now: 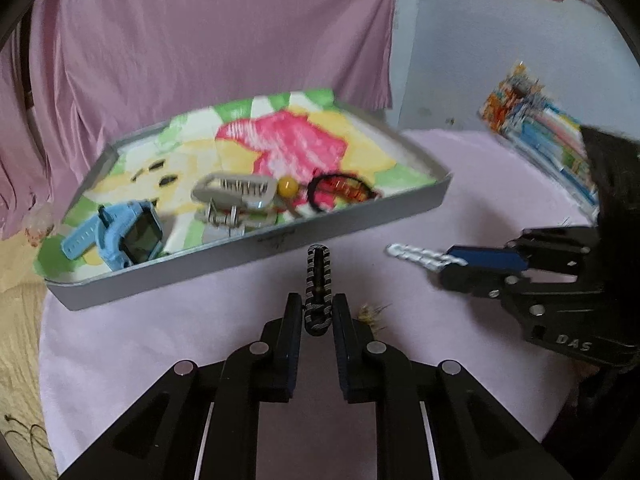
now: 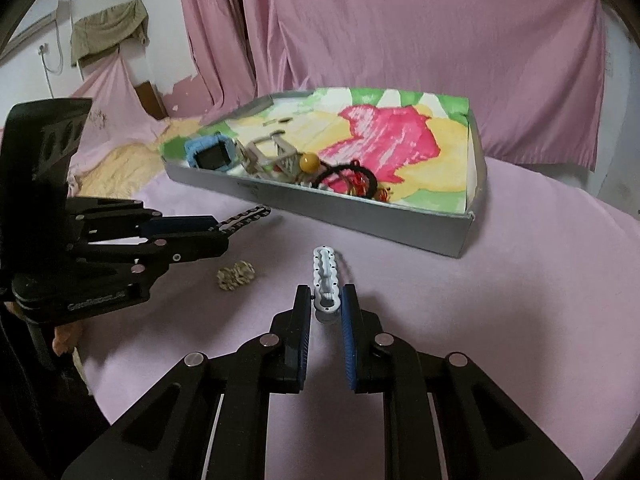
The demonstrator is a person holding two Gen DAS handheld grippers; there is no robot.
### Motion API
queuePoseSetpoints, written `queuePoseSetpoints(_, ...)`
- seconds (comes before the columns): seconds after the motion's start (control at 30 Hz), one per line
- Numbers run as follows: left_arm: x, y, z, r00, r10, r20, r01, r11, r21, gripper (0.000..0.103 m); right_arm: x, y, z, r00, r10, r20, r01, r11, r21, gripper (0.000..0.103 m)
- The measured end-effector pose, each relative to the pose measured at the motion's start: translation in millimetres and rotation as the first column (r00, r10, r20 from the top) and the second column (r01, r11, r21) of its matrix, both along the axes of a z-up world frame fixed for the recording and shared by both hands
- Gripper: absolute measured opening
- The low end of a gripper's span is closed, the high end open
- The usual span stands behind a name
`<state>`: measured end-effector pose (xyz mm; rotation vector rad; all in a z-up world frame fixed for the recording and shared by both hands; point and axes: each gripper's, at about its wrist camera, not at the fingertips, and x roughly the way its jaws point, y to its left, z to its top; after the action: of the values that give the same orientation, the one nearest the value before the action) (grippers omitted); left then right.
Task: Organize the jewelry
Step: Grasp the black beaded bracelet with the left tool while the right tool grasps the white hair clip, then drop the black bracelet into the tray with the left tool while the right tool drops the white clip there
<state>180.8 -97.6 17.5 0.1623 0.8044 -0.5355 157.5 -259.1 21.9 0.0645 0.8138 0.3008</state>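
- Black left gripper (image 1: 317, 312) is clamped on a black wavy hair clip (image 1: 318, 276).
- Right gripper (image 2: 326, 308) pinches a white hair clip (image 2: 326, 276).
- Grey tray (image 2: 360, 216) of trinkets lies at twelve o'clock on pink cloth (image 2: 480, 320).

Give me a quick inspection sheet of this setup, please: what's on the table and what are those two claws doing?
Surface: pink cloth covering the table.
Job's things: grey tray with a colourful liner, holding a blue watch, a grey claw clip, a yellow bead and a black-and-red hair tie.
Clutter: small tan ornament lying loose on the cloth.
Grippers: left gripper shut on a black hair clip; right gripper shut on a white hair clip.
Cables: wall cord, far left.
Surroundings: pink drapes; books.
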Motion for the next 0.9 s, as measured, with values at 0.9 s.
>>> queuePoseSetpoints(0.9, 67.7, 42.0, 4.0, 0.947, 0.32, 0.023, -0.316, 0.943, -0.106, 0.014, 82.6, 17.2, 13.4, 0.993, -0.089, 0.072, 0.083, 0.993, 0.078, 0.013)
